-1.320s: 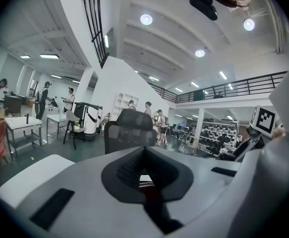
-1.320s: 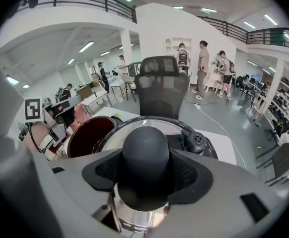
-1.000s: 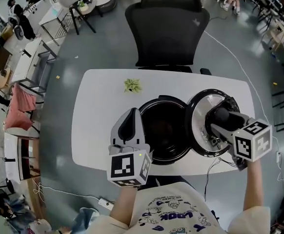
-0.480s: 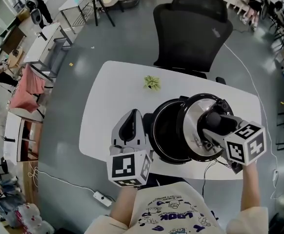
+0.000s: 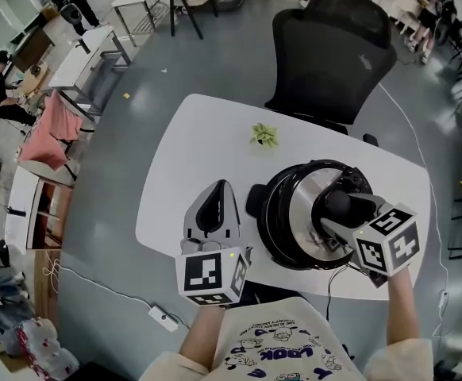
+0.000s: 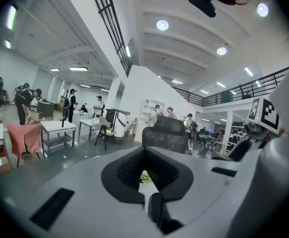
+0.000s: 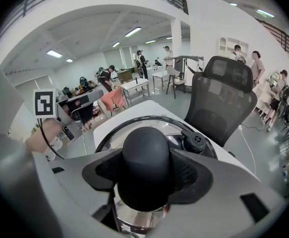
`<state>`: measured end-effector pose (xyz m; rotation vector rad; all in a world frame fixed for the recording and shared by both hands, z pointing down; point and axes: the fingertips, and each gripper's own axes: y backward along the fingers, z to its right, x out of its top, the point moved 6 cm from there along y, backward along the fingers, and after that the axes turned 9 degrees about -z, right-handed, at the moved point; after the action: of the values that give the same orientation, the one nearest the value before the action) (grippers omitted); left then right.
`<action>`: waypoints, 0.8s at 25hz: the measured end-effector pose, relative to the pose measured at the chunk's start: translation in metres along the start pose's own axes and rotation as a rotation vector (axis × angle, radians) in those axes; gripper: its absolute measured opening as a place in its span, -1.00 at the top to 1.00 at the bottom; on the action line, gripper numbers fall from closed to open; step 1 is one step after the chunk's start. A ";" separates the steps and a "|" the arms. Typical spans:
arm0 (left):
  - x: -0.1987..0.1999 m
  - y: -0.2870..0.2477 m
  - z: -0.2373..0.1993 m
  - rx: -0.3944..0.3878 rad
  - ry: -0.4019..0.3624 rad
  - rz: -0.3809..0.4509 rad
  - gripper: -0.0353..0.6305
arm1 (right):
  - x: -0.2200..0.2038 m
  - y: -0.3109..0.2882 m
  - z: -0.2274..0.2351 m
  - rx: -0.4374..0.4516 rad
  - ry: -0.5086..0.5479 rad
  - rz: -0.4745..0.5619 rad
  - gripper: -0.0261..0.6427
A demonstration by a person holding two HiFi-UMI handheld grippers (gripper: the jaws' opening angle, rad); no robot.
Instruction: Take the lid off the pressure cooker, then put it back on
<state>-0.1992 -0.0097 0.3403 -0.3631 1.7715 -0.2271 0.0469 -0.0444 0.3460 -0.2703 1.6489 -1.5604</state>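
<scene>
The black pressure cooker [image 5: 272, 232] stands on the white table [image 5: 187, 157]. Its silver-topped lid [image 5: 294, 213] sits over the pot's mouth, and I cannot tell if it rests fully on the rim. My right gripper [image 5: 338, 208] is shut on the lid's black knob [image 7: 145, 155], with the pads [image 7: 190, 175] pressed on both sides of it. A black valve [image 7: 194, 142] shows on the lid behind the knob. My left gripper [image 5: 217, 193] is shut on nothing, just left of the cooker and above the table; in the left gripper view its jaws [image 6: 145, 182] point at the chair.
A small green plant [image 5: 264, 134] lies on the table behind the cooker. A black office chair [image 5: 330, 54] stands at the table's far side. A cable [image 5: 336, 282] runs off the near edge below the cooker. Other tables and people are in the room beyond.
My right gripper has carried the lid to the left, from beside the open pot to over its mouth. The left gripper has stayed shut beside the pot.
</scene>
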 end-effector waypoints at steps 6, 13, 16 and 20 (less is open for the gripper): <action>-0.002 0.000 -0.008 0.011 0.007 -0.002 0.85 | 0.005 -0.010 -0.007 0.006 0.018 -0.013 0.05; -0.004 0.002 -0.013 0.011 0.012 -0.010 0.85 | 0.009 -0.018 -0.014 -0.002 0.042 -0.029 0.05; -0.005 0.002 -0.015 0.012 0.014 -0.013 0.85 | 0.010 -0.021 -0.016 -0.001 0.048 -0.035 0.05; -0.006 0.002 -0.017 0.011 0.016 -0.020 0.85 | 0.012 -0.024 -0.018 -0.001 0.063 -0.048 0.05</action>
<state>-0.2148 -0.0070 0.3489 -0.3720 1.7825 -0.2549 0.0184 -0.0446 0.3605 -0.2653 1.7036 -1.6187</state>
